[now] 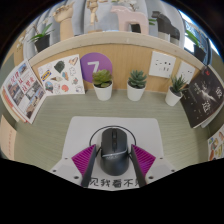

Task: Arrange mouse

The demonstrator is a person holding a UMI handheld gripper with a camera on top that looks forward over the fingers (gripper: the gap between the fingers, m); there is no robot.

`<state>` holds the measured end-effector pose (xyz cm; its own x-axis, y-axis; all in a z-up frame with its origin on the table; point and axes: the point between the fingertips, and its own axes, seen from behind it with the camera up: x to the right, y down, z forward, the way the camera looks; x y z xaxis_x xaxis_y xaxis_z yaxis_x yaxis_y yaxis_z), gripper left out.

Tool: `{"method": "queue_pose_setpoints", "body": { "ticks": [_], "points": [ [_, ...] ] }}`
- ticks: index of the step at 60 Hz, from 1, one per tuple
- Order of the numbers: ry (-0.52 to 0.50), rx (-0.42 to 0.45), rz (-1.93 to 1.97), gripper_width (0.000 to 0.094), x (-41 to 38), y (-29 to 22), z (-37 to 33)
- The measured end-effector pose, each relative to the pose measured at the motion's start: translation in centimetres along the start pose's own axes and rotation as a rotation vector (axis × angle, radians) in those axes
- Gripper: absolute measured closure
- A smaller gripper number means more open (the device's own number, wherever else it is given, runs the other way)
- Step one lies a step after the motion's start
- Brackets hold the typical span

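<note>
Gripper (113, 166) pinching black mouse (113, 150) btwn both pads, over grey mat (75, 135). Three potted plants (136, 84) along desk's far edge; path ahead clear.

2 fingers (84, 160) with magenta triangular pads, white base strip bearing black characters

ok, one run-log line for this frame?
stage: mouse in tool | tool: shut on mouse | mouse: black, between the pads | under: grey mat | beyond: three potted plants
</note>
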<state>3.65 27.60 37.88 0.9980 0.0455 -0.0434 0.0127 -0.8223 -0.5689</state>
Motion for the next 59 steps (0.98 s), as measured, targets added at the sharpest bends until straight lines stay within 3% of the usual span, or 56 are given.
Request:
{"method": "queue_pose_setpoints", "body": {
  "ticks": [4, 11, 25, 36, 59],
  "points": [
    [0.05, -0.016, -0.029, 0.0062, 0.3, 0.2, -1.4],
    [0.014, 0.034, -0.021, 0.0074, -1.7, -1.6, -6.4],
    [0.077, 0.191, 0.015, 0.0075, -1.8, -4.7, -23.3],
    [0.127, 0.28, 0.039, 0.0079, -1.5, -3.6, -33.5],
    [0.139, 0.316, 0.054, 0.0081, -4.0, 2.2, -40.4]
  ]
}}
